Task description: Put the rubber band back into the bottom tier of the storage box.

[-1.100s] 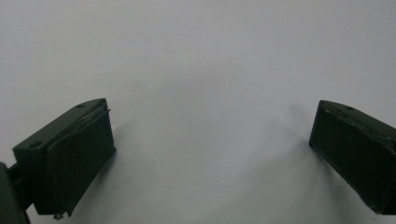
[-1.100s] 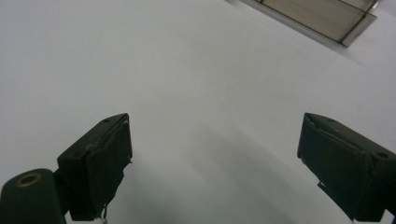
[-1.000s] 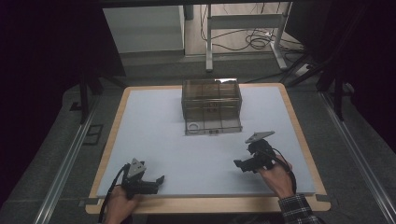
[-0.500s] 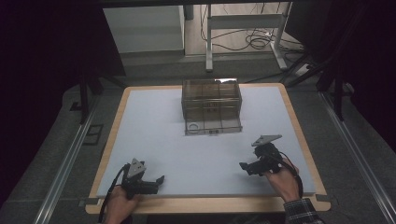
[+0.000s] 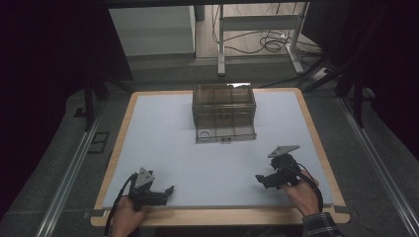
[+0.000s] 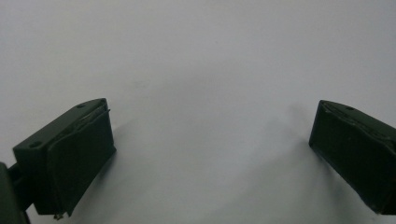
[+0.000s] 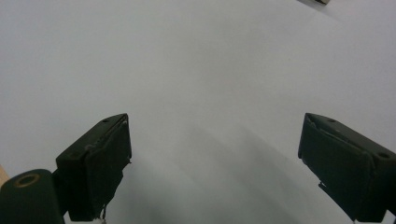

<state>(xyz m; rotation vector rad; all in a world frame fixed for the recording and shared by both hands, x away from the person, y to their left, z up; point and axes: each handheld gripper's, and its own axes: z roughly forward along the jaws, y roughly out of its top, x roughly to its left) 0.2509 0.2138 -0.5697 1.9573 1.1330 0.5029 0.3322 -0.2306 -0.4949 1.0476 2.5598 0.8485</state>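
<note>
Both grippers sit low at the near edge, left gripper (image 5: 168, 190) and right gripper (image 5: 260, 179), jaws spread wide and empty. The smoky transparent plastic drawer box (image 5: 224, 111) stands well apart, far centre on the white table (image 5: 163, 133).

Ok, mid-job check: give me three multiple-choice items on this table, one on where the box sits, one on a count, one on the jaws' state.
1. Where does the clear plastic box stand on the table?
A. Far middle
B. Near left corner
C. Between the person's hands

2. How many grippers are over the table?
A. One
B. Two
C. Three

3. How do the jaws of both grippers stand?
A. Shut on the box
B. Shut on nothing
C. Open, with nothing between them

Answers:
1. A: in the high view the box stands toward the far edge, about mid-width, apart from both grippers.
2. B: the left gripper and the right gripper are both near the front edge, each in a hand.
3. C: each gripper view shows its two jaws wide apart with bare white surface between them.
</note>
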